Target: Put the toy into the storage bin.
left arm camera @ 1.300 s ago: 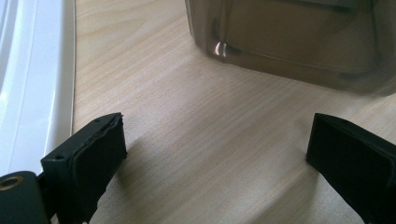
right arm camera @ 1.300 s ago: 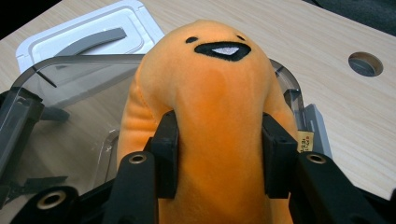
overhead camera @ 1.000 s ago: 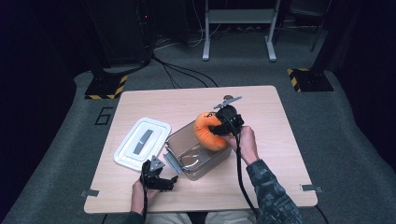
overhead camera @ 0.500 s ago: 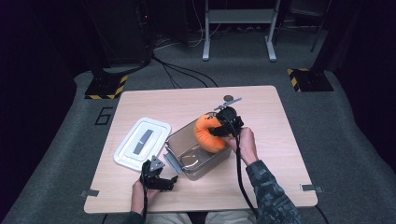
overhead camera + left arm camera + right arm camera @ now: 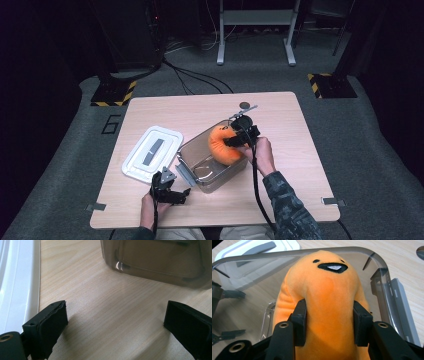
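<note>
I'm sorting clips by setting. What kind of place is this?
Probably a lab or studio: a lone wooden table on grey carpet, black stands with hazard-striped bases, and cables across the floor.

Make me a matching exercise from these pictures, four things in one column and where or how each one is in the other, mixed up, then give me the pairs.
Things:
1. orange plush toy
2. white lid
3. left gripper
4. clear container

States:
A. jaws open over bare table wood
B. lying flat on the table, left of the container
C. squeezed between the right gripper jaws, over the container
D. standing open in the middle of the table

Pairs: 1-C, 2-B, 3-A, 4-D
</note>
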`<state>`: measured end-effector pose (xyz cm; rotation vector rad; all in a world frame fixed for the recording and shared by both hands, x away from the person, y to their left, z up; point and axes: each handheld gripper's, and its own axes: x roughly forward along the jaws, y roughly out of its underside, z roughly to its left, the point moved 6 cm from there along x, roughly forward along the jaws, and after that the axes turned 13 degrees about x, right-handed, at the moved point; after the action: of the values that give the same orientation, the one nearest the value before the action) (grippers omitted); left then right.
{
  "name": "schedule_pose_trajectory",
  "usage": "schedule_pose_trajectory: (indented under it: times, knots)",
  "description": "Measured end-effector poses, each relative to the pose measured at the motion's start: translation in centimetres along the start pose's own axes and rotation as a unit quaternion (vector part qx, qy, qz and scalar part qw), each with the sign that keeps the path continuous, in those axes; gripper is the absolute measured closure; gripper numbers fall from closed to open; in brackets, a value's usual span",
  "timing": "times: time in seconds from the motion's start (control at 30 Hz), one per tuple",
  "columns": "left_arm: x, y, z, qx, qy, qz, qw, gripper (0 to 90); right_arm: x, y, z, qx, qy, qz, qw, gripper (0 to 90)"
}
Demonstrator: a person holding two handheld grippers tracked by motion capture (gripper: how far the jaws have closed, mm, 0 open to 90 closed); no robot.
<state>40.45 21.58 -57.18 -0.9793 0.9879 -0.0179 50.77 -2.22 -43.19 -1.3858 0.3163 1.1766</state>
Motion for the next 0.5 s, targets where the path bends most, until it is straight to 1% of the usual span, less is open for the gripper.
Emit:
schedule_pose_trajectory:
  times: [0.1,0.17,0.37,0.5]
  knots:
    - [0.0,0.0,0.0,0.000,0.000,0.000,1.0000,4.8,0.2,0.1,-0.1,-0.003,0.000,0.007,1.0000,55.2]
    - [0.0,0.0,0.0,0.000,0.000,0.000,1.0000,4.8,0.4,0.1,0.0,0.004,-0.001,0.015,0.9999,54.8]
    - [0.0,0.0,0.0,-0.003,0.000,-0.002,1.0000,4.8,0.9,0.2,-0.2,0.006,0.000,0.025,0.9997,53.5]
    - [0.0,0.0,0.0,-0.003,0.000,-0.002,1.0000,4.8,1.5,0.3,-0.3,0.006,0.003,0.036,0.9993,52.6]
